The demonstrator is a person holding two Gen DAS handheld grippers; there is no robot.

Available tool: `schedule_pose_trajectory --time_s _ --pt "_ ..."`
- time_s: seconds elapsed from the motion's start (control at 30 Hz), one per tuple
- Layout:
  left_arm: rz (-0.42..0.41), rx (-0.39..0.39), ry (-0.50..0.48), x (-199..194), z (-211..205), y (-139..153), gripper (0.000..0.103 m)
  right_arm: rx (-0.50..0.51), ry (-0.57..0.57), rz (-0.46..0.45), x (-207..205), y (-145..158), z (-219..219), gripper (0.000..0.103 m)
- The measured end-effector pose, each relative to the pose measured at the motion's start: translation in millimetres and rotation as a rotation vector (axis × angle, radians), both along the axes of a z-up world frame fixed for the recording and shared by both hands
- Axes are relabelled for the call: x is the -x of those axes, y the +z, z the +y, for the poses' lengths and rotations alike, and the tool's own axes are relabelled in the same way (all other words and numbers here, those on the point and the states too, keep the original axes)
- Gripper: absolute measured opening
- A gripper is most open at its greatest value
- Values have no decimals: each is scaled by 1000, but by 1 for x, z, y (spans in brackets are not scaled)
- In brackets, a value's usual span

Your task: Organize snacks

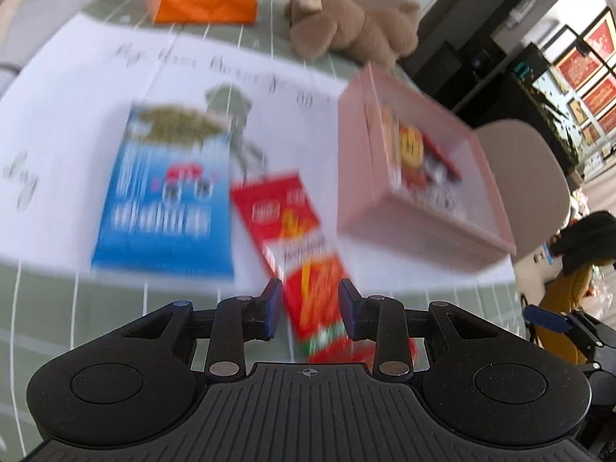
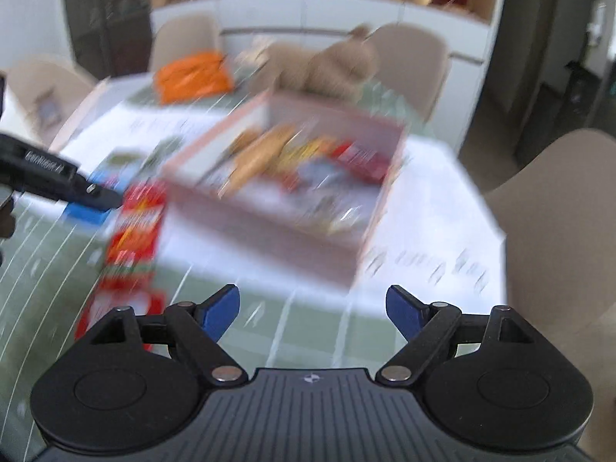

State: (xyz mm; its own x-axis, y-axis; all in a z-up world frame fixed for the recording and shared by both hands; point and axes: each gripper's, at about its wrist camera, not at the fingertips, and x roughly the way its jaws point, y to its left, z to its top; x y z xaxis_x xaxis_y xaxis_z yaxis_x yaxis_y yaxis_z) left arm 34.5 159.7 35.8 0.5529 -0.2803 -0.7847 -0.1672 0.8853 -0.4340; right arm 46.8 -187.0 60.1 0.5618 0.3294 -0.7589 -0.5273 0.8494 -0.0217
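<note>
From the left wrist, the left gripper straddled the red snack box, jaws apart, just left of the pink box, which already held snacks; a blue packet lay further left.

From the right wrist, the right gripper gaped empty before the pink box.

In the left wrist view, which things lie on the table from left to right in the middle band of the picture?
blue snack packet → red snack box, which lies between the left gripper fingers → pink box with snacks inside.
</note>
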Motion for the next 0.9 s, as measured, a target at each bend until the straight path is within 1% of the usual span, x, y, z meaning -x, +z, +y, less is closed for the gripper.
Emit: schedule_pose_trajectory --time_s 0.13,0.2,0.27,0.33,0.4,0.47,0.5,0.57,0.6,0.63,0.67,0.73,0.8,0.87,0.9 --pt "18 9 36 21 -2 -11 35 -48 76 84 30 -14 23 84" --pt "20 6 55 28 -6 -12 35 -69 143 127 41 -20 43 84" --pt "21 0 59 33 -9 -12 35 -56 217 140 55 -26 69 84" --pt "25 -5 57 35 -11 -12 35 -14 306 127 67 -35 97 84" --pt "32 -17 59 35 -10 -11 35 61 346 95 75 -44 119 85" --pt "31 -27 78 36 -6 -10 35 89 363 26 81 -47 127 83" --pt "31 -28 92 36 -3 -10 35 94 368 13 82 -46 128 79" --pt "35 -23 115 32 1 -10 35 77 356 11 78 -42 120 63" --pt "33 -24 124 28 2 -9 35 63 341 20 73 -39 113 60" --pt "27 -28 132 22 3 -7 35 49 322 29 68 -36 106 54" --pt "17 -36 141 14 2 -5 35 41 299 32 64 -34 99 51" --pt "5 -52 153 -1 0 -3 35 45 242 24 56 -31 86 50" --pt "9 -81 143 -22 -7 -3 35 56 201 23 46 -31 73 50" --pt "16 -126 119 -39 -17 -5 35 50 171 28 45 -31 61 50" --pt "11 -165 101 -46 -25 -6 36 50 162 27 45 -31 57 50"
